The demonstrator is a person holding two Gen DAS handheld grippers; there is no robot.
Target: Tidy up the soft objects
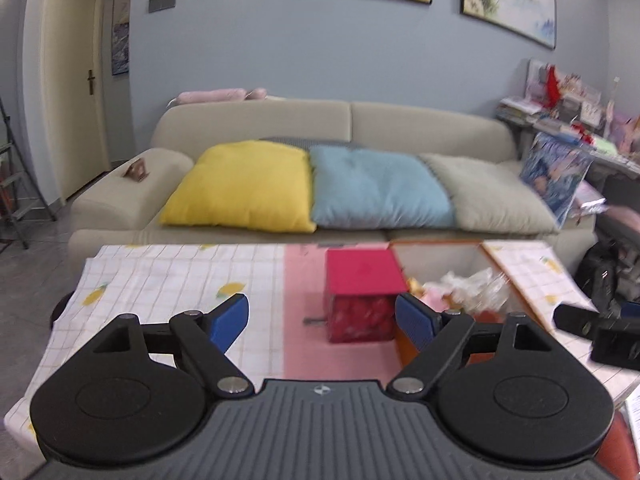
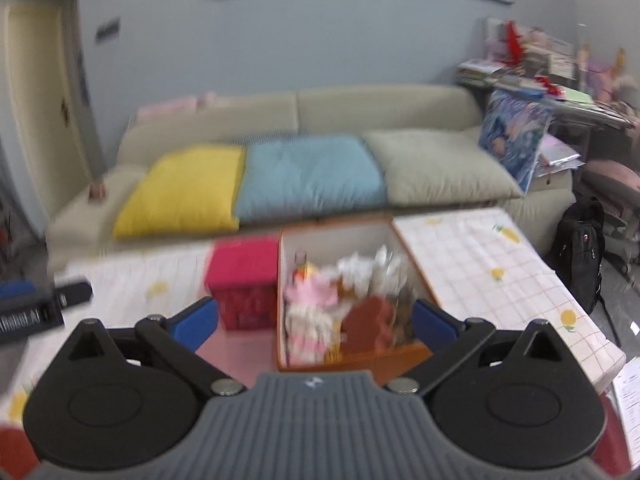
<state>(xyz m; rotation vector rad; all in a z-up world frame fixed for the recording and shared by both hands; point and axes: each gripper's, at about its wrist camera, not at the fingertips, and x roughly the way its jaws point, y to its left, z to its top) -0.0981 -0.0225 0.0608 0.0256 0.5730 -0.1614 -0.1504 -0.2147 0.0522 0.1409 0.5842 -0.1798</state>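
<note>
An open orange box on the table holds several soft toys: a pink and white plush, a brown one and crinkled clear wrapping. A red box stands against its left side. My right gripper is open just in front of the orange box, with nothing held. My left gripper is open facing the red box, and the orange box lies to its right. Neither gripper touches anything. Yellow, blue and grey-beige pillows lie on the sofa behind.
A checked cloth with lemon prints covers the table. The beige sofa runs along its far side. A black backpack sits on the floor at the right, under a cluttered shelf. A door and a ladder stand far left.
</note>
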